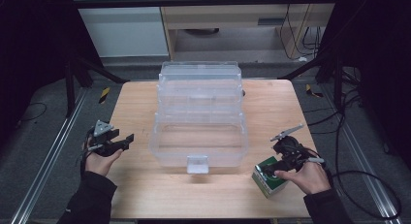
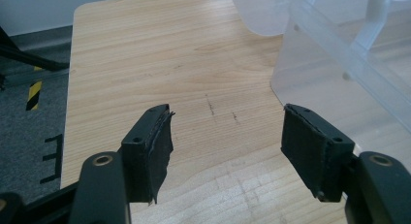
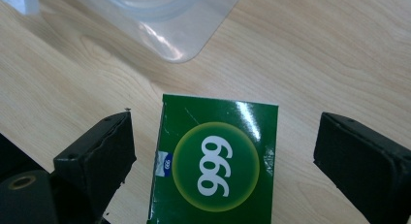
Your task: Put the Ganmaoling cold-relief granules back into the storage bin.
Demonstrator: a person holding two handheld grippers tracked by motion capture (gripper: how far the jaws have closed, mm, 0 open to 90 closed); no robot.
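Right, starting at the right hand-held gripper (image 3: 223, 151): jaws spread wide apart, w/ the green box (image 3: 215, 161) sitting between them, pads clear of it on both sides, a strip of bare wood showing each side. Box lies flat on the counter (image 3: 315, 49), its "999" in a yellow-green circle facing up. High view puts the right hand-held gripper (image 1: 271, 174) at the near right of the counter (image 1: 140, 185), over the green box (image 1: 268, 183), which sits near the front edge, just right of the clear bin's near right corner. A person's hand (image 1: 305, 178) holds the gripper from behind, dark sleeve coming in from the bottom.

Over to the left hand-held gripper (image 2: 225, 136): jaws apart as well, nothing btwn them, just bare wood below. High view has the left hand-held gripper (image 1: 127, 139) at the near left, pointing right toward the clear plastic bin (image 1: 198, 118), close to it but apart from it.

Bin itself: big transparent thing w/ stepped tiers, mid-counter, running from near the front edge to the far edge, w/ a small clear latch (image 1: 197, 164) on its near wall. Its rounded corner (image 3: 184, 44) shows just beyond the green box in the right gripper view.
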